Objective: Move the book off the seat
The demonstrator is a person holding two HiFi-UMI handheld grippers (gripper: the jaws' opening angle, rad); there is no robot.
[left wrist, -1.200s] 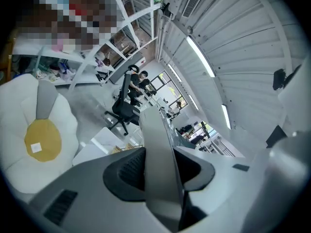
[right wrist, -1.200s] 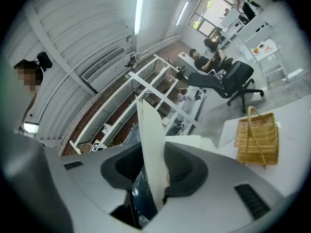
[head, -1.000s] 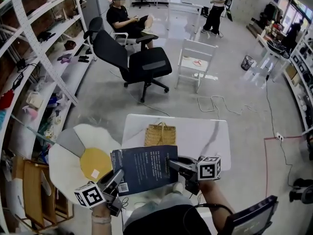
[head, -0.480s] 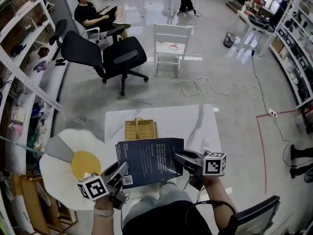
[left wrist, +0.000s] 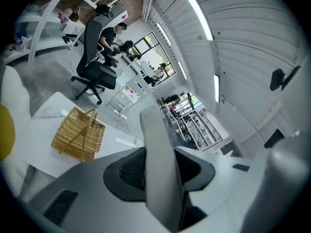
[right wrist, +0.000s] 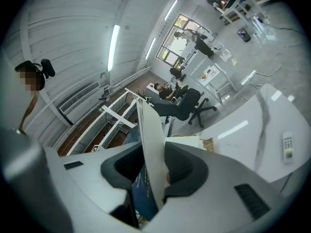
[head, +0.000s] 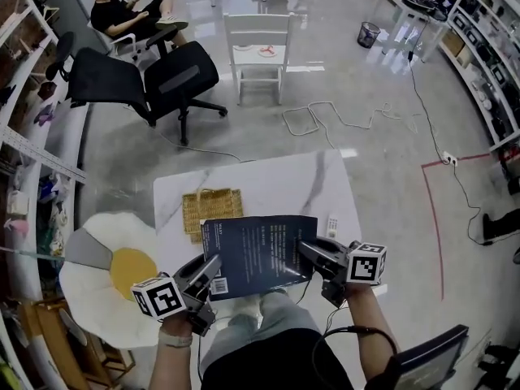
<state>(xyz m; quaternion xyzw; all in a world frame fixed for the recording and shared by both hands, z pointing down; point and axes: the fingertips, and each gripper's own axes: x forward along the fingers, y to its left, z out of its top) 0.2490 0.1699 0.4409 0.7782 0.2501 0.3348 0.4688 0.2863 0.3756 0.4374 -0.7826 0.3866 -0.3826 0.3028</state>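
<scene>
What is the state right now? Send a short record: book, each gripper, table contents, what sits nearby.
book: dark blue book, held flat above the near edge of the table, cover text up
left gripper: left gripper shut on the book's left edge
right gripper: right gripper shut on the book's right edge
table: white marble table
on table: wicker basket beyond the book; remote to its right
nearby: egg-shaped cushion left of the table
book touching table: cannot tell
</scene>
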